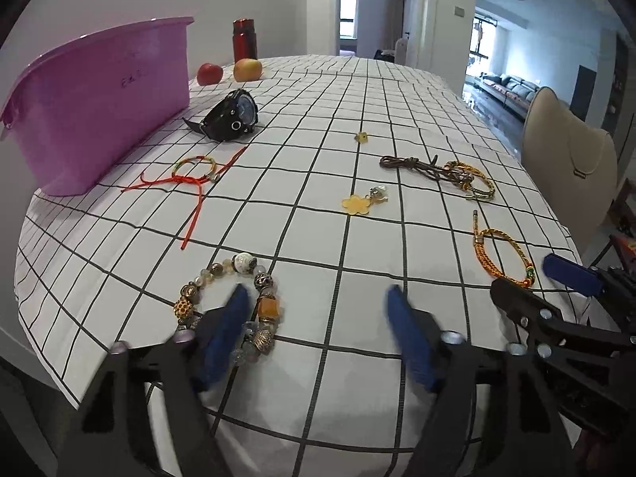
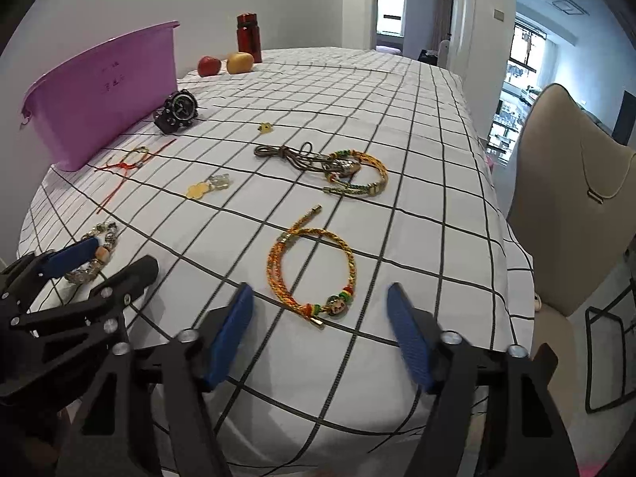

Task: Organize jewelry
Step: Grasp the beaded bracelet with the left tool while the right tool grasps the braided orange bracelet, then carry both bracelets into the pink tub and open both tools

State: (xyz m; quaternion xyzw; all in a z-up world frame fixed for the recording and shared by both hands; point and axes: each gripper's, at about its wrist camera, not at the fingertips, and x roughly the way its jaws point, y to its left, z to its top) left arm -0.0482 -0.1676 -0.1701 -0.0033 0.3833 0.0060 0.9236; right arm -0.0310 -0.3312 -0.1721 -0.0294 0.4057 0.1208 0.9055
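Both hand-held grippers, left point(image 1: 318, 302) and right point(image 2: 320, 300), spread wide over beaded bracelet point(image 1: 230, 310) and orange cord bracelet point(image 2: 314, 270).

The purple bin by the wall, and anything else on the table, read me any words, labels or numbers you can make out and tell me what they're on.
Nothing can be read for sure.
Purple bin: two short rows of raised marks on its side, too blurred to read.
Black watch: a dial with hands, numerals too small to read.
Red bottle: no label visible.
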